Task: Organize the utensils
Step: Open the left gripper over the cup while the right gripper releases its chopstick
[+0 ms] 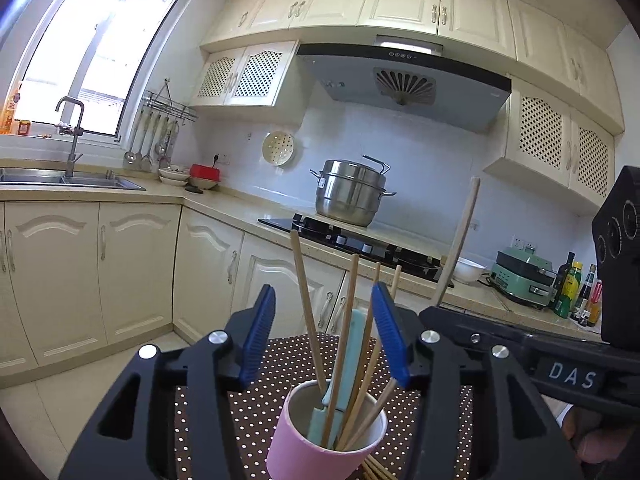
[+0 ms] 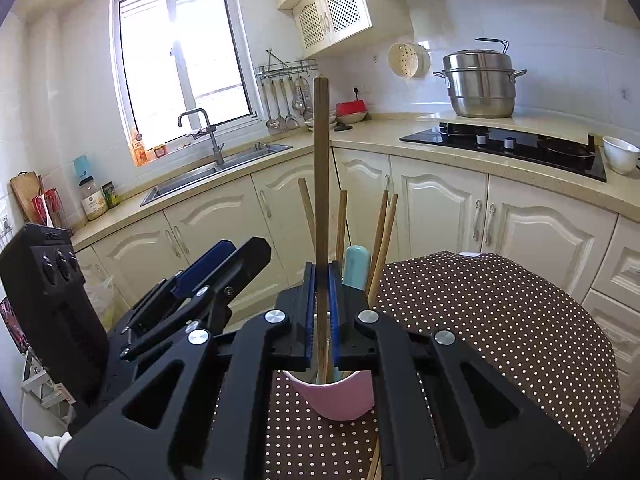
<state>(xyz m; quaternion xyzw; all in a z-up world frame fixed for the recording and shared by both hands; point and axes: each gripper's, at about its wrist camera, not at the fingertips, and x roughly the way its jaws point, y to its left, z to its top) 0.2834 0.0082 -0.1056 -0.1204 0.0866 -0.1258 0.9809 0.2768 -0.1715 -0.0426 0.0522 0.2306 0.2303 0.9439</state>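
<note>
A pink cup (image 1: 316, 446) stands on the dotted brown tablecloth (image 1: 280, 364) and holds several wooden chopsticks (image 1: 307, 312) and a light-blue utensil (image 1: 351, 344). My left gripper (image 1: 325, 334) is open, its blue pads on either side of the chopsticks above the cup, touching nothing. My right gripper (image 2: 322, 312) is shut on a long wooden stick (image 2: 321, 184), held upright over the cup (image 2: 340, 398). The stick's lower end reaches into the cup mouth. The stick also shows in the left wrist view (image 1: 460, 240). More chopsticks (image 1: 376, 471) lie on the cloth by the cup.
The table's cloth (image 2: 500, 320) extends to the right. Kitchen counter with sink (image 2: 224, 168), black hob (image 2: 508, 148) with a steel pot (image 2: 478, 80), and a white bowl (image 2: 620, 154) lies beyond. Bottles (image 1: 576, 292) and a green appliance (image 1: 524, 276) stand on the counter.
</note>
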